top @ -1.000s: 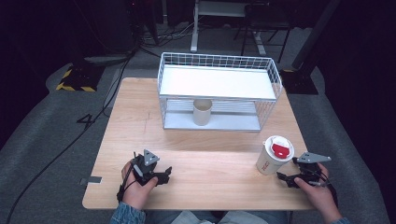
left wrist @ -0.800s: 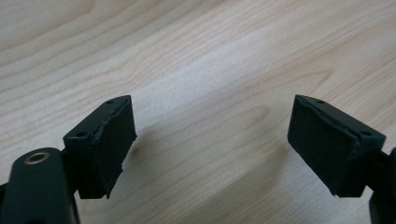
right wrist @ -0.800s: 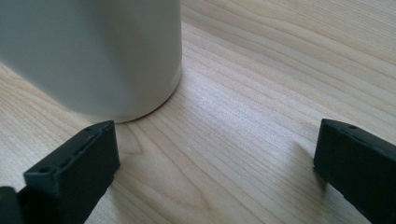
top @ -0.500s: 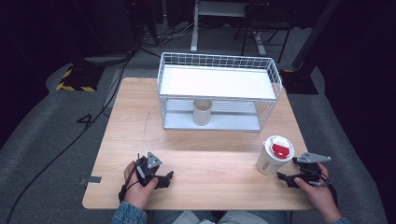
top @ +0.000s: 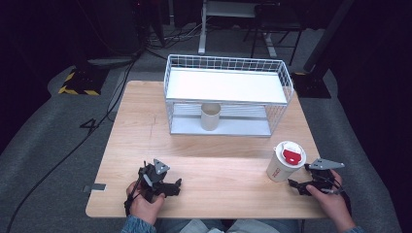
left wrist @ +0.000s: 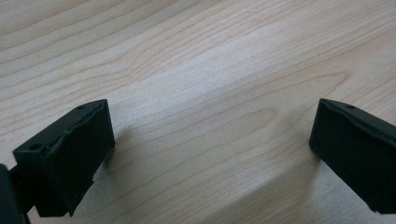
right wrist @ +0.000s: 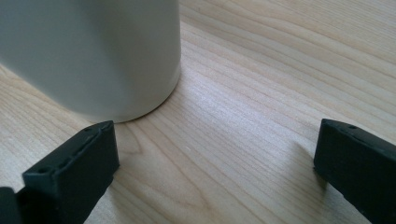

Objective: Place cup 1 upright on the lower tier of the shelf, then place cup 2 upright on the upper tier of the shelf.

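My left gripper (top: 176, 185) lies low over the wooden table (top: 145, 126) near its front left, held in a hand. Its jaws have just been opening; they now stand wide, with bare wood between the left gripper's (left wrist: 212, 140) jaws. At the front right, my right gripper (top: 294, 184) points at a white paper cup (top: 284, 161) with a red-marked lid. The right gripper (right wrist: 215, 154) is open, and the cup's base (right wrist: 93, 56) stands just beyond its left jaw, apart from it.
A white wire rack (top: 228, 90) with a flat white shelf stands at the back middle of the table. A tan cup (top: 210, 116) stands upright under that shelf. Dark floor with cables surrounds the table.
The left hand has edged slightly to the right with its gripper. The right hand and the white cup have kept still.
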A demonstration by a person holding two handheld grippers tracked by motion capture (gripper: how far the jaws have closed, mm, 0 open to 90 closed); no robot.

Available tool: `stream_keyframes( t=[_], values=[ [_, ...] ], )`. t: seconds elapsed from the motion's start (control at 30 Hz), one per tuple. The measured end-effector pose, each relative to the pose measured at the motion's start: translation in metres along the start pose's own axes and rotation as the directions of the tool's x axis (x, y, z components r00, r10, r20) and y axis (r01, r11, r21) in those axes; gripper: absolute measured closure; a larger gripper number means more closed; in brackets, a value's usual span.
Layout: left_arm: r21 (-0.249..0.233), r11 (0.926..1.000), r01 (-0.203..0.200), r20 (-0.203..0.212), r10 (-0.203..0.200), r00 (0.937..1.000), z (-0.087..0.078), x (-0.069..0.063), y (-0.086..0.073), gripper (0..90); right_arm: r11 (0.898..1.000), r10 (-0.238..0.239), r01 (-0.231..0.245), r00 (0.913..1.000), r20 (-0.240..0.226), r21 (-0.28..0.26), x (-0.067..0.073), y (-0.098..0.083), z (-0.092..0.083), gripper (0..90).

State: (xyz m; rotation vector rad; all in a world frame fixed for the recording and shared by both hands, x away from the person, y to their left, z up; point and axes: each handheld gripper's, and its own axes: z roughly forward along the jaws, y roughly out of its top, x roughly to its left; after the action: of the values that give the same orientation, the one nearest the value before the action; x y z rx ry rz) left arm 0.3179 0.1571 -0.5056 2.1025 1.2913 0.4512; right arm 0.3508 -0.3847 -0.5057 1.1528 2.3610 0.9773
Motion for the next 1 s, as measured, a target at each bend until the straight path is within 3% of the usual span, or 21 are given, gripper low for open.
stream_keyframes(
  t=[0.33,0.4,0.63,1.0],
  values=[
    [-0.003,0.9995,-0.033,0.028,0.033,0.9991,0.0,0.003,-0.001,0.5,1.0,0.011,-0.011,0.9999,0.002,-0.003,-0.001,-0.001,-0.001,0.3],
    [-0.001,0.9983,-0.059,0.048,0.059,0.9971,-0.002,0.006,-0.002,0.4,1.0,0.012,-0.012,0.9999,0.005,-0.004,-0.001,-0.002,-0.002,0.5],
    [-0.002,0.9982,-0.06,0.049,0.06,0.997,-0.002,0.007,-0.003,0.4,1.0,0.027,-0.027,0.9996,0.003,-0.005,-0.003,-0.003,-0.007,1.7],
    [-0.001,0.9989,-0.046,0.035,0.046,0.9983,0.0,0.006,-0.001,0.0,0.997,0.032,-0.031,0.9994,0.011,-0.077,0.001,0.001,-0.033,1.8]
  ],
)
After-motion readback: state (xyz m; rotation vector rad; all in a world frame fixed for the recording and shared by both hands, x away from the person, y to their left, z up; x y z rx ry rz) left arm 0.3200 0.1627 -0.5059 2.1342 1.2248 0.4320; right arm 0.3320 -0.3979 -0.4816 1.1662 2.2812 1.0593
